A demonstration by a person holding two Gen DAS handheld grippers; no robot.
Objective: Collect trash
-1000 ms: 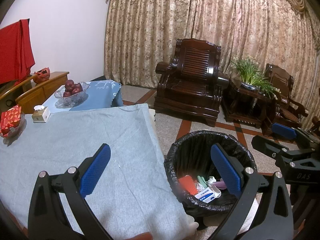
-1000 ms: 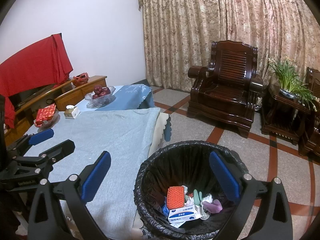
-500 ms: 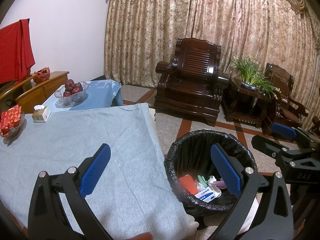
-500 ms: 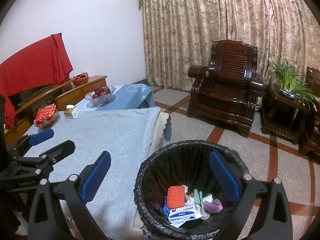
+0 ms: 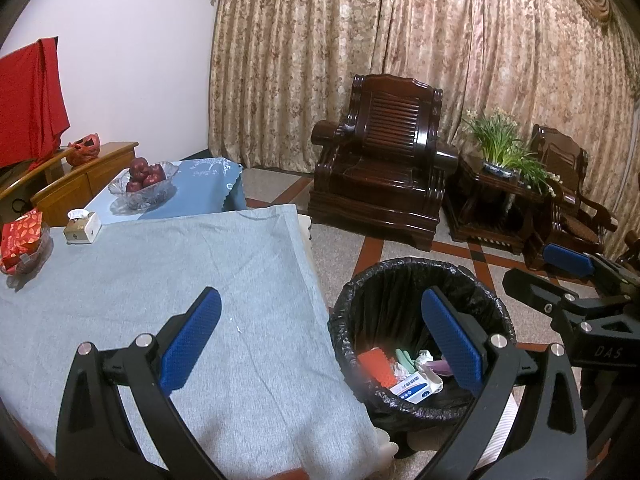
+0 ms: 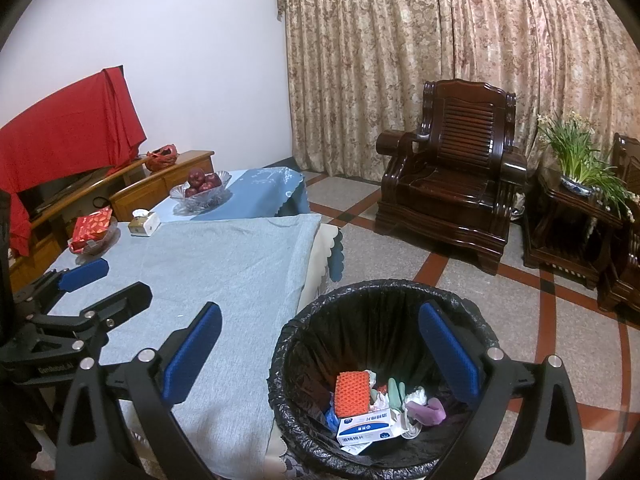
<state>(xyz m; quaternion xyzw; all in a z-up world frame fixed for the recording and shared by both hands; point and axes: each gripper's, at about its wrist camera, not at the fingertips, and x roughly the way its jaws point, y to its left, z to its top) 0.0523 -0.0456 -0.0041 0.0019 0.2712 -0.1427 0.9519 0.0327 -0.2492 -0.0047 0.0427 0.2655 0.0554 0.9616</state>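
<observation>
A black-lined trash bin (image 5: pixel 400 280) stands on the floor beside the table; it also shows in the right wrist view (image 6: pixel 360 300). Inside lie an orange sponge (image 6: pixel 352 394), a white and blue box (image 6: pixel 366 430), green and purple scraps and crumpled tissue. My left gripper (image 5: pixel 320 336) is open and empty, over the table's edge and the bin. My right gripper (image 6: pixel 320 344) is open and empty, above the bin's near rim. The right gripper also shows in the left wrist view (image 5: pixel 568 276), and the left gripper in the right wrist view (image 6: pixel 104 284).
The table carries a grey-blue cloth (image 6: pixel 224 264), with a tissue box (image 6: pixel 144 222), a red packet in a dish (image 6: pixel 92 228) and a glass bowl of apples (image 6: pixel 202 188) at its far end. A dark wooden armchair (image 6: pixel 452 184) and a plant stand (image 6: pixel 576 200) stand beyond.
</observation>
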